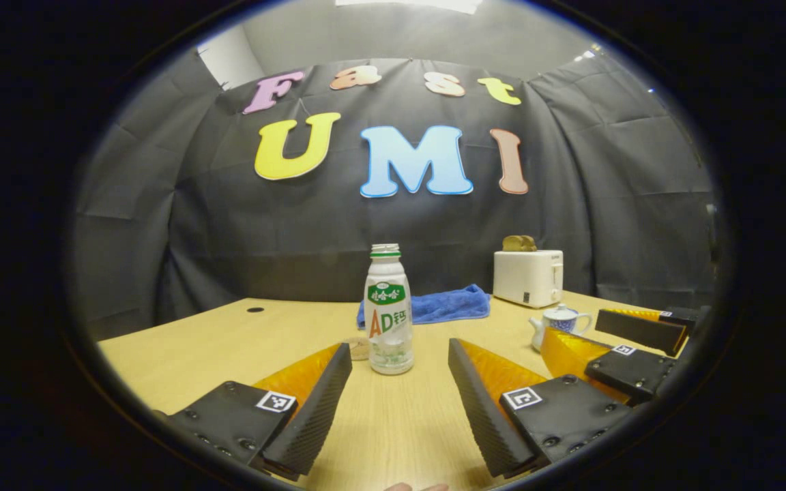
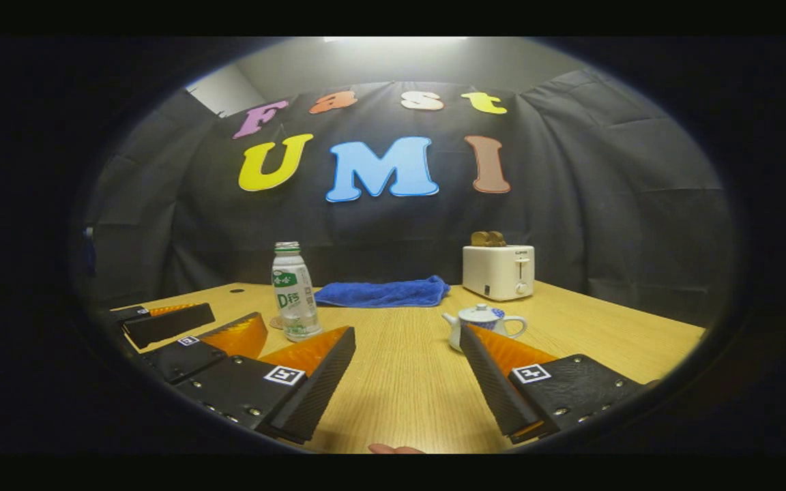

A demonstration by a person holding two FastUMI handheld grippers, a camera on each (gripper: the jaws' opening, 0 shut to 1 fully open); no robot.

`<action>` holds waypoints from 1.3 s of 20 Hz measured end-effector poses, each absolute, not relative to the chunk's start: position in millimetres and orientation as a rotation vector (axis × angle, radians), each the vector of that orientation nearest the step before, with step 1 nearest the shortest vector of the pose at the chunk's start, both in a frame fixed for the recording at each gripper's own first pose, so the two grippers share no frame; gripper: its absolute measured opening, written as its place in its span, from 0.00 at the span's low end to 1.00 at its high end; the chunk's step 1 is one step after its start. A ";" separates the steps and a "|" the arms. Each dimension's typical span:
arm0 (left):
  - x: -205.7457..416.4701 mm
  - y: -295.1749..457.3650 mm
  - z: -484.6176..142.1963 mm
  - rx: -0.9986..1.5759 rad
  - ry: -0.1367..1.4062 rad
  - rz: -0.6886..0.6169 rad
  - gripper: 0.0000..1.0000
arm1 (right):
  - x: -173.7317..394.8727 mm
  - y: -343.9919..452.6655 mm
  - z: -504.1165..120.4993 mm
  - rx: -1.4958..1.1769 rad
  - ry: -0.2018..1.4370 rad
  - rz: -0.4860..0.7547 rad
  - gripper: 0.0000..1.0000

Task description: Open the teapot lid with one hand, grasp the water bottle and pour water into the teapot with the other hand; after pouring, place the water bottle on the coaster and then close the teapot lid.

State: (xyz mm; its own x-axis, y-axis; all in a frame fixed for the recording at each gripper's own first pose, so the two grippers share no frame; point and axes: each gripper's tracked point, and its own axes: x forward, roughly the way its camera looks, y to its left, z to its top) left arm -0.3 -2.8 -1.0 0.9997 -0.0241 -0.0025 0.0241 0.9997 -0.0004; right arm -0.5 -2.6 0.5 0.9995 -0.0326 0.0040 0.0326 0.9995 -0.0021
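Bottle [image 1: 389, 310] label reads "AD"; left gripper [image 1: 400, 402], right gripper [image 2: 406, 378] wide apart, empty.

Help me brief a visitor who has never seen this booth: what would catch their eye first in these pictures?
Probably the water bottle, standing upright and uncapped mid-table, straight ahead of the open left claw. Next, the small teapot with its lid on, just beyond the open right claw. Behind them, a white toaster holding toast and a crumpled blue towel sit at the table's far edge.
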 end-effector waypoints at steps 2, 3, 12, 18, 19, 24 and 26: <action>-0.4 -3.5 -1.6 0.000 0.002 -0.039 0.95 | -1.0 -2.0 0.6 -0.001 0.000 -0.028 0.95; 0.2 -5.1 -3.2 0.001 0.008 -0.049 0.95 | -1.1 -1.9 -1.7 0.006 0.012 -0.021 0.95; 34.4 -6.9 29.5 0.004 -0.043 -0.085 1.00 | 30.8 -43.0 17.6 0.019 0.015 -0.085 0.95; 63.2 6.7 29.5 -0.026 -0.010 -0.078 1.00 | 61.4 -65.8 23.7 0.003 0.033 -0.120 0.95; 67.7 10.9 30.4 -0.032 -0.003 -0.074 1.00 | 68.1 -69.3 22.7 0.007 0.040 -0.123 0.95; 87.8 17.7 22.6 -0.041 0.032 -0.067 1.00 | 98.9 -85.9 14.1 0.023 0.101 -0.141 0.95; 91.1 18.3 21.0 -0.037 0.035 -0.067 1.00 | 107.8 -93.3 6.8 0.007 0.123 -0.158 0.95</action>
State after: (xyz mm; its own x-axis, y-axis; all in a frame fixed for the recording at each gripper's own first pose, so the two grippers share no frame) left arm 91.1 18.3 21.0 0.9971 -0.0675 -0.0341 0.0662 0.9971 -0.0383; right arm 107.8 -93.3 6.8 0.9801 -0.1560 -0.1224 0.1569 0.9876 -0.0023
